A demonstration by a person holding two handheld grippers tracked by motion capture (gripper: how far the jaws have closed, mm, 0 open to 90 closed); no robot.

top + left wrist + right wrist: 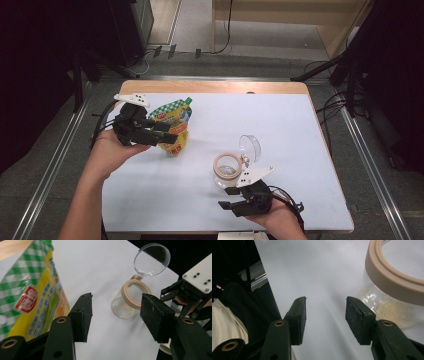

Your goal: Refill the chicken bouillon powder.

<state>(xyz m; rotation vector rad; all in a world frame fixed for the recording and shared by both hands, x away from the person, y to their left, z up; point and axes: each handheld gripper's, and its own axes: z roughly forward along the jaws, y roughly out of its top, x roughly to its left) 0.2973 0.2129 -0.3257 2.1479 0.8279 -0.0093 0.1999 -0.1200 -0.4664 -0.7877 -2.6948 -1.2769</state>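
Note:
A green-checked and yellow snack bag (175, 125) stands at the left of the white table sheet (300, 130). My left gripper (167, 136) is level beside it, jaws open. In the left gripper view the bag (30, 295) lies just outside the left pad, and nothing is between the jaws of that gripper (117, 298). A clear jar (226, 171) with a beige rim and a raised clear lid (251, 147) stands near the front. My right gripper (227, 197) sits just in front of it, open. In the right gripper view the jar (397, 290) is right of the empty gripper (326, 300).
The wooden table edge (215, 86) runs along the back, and metal rails (367, 150) flank both sides. The right gripper's white plate (200, 277) appears at the right of the left gripper view. The sheet's right half is bare.

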